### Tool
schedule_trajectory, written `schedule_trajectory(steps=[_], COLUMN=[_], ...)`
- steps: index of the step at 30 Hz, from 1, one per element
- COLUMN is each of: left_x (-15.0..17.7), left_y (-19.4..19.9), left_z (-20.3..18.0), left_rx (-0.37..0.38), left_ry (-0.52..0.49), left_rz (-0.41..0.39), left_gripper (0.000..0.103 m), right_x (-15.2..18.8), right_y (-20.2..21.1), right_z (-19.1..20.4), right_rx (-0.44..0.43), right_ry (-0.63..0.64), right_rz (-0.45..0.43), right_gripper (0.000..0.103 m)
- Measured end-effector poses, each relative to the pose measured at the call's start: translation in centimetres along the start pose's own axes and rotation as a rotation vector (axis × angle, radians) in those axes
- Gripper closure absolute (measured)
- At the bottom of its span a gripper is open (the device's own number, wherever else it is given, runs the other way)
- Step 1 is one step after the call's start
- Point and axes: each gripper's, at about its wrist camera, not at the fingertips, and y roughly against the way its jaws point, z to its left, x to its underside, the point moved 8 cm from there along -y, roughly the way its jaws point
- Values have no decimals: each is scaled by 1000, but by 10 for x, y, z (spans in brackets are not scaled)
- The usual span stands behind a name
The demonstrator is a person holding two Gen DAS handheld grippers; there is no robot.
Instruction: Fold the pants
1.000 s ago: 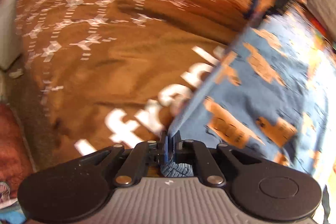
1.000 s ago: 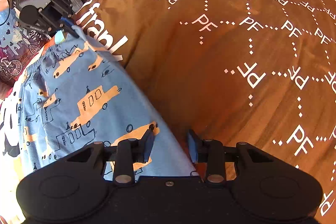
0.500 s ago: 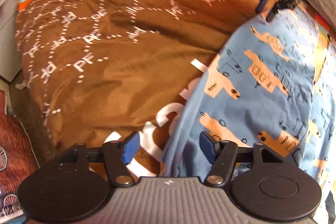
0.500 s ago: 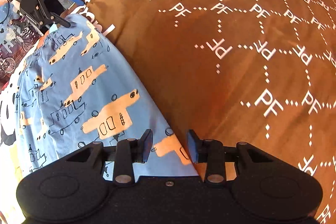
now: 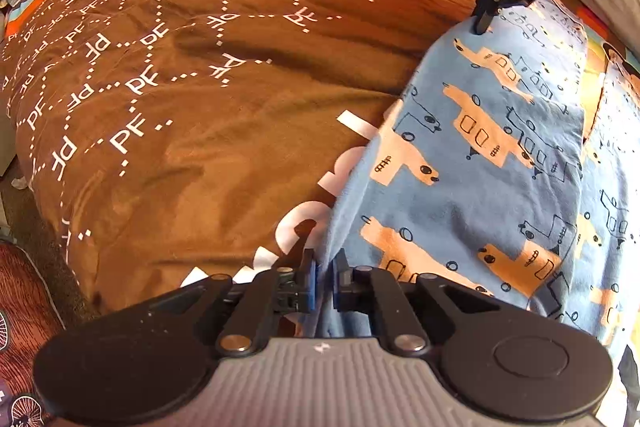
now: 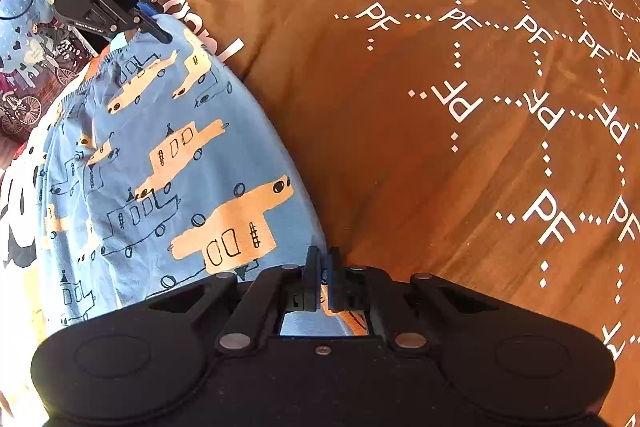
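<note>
Brown patterned bedspread (image 5: pixel 208 155) is spread beneath the blue pants (image 5: pixel 480 187). Their edge is being clamped by the closing left gripper (image 5: pixel 325 281); another fold is pinched by the clenched right gripper (image 6: pixel 323 277).

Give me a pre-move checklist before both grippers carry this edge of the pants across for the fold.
1. Left gripper on the blue car-print pants: its jaws are closing with the fabric edge pinched between them. Ok.
2. Right gripper on the same edge: shut at the edge, but the fabric inside the jaws is hidden. Cannot tell.
3. Both grippers on one long edge, at opposite ends: ok.
4. Fabric between the two grippers lies fairly flat, only light wrinkles: ok.
5. Landing area on the brown PF-print blanket beside the pants has nothing on it: ok.
6. Far side of the pants squared up: out of clear view. Cannot tell.
</note>
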Motion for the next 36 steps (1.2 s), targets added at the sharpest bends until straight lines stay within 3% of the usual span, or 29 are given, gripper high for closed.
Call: schedule_trajectory(steps=[5, 10, 13, 21, 36], left_x=[0, 0, 0, 2, 14], left_y=[-1, -5, -5, 13, 72], left_z=[1, 4, 3, -3, -50], left_rx=[1, 7, -4, -21, -68], left_ry=[2, 22, 9, -8, -74], left_rz=[-2, 2, -3, -41, -122], left_gripper=[95, 94, 95, 98, 98], right_x=[-1, -3, -3, -3, 24], right_y=[-3, -10, -10, 6, 57], right_z=[0, 2, 2, 8, 84], right_rx=[-4, -11, -12, 13, 23], right_ry=[-4, 0, 14, 35, 85], right_rz=[16, 30, 30, -11, -81], right_gripper=[101, 92, 102, 102, 102])
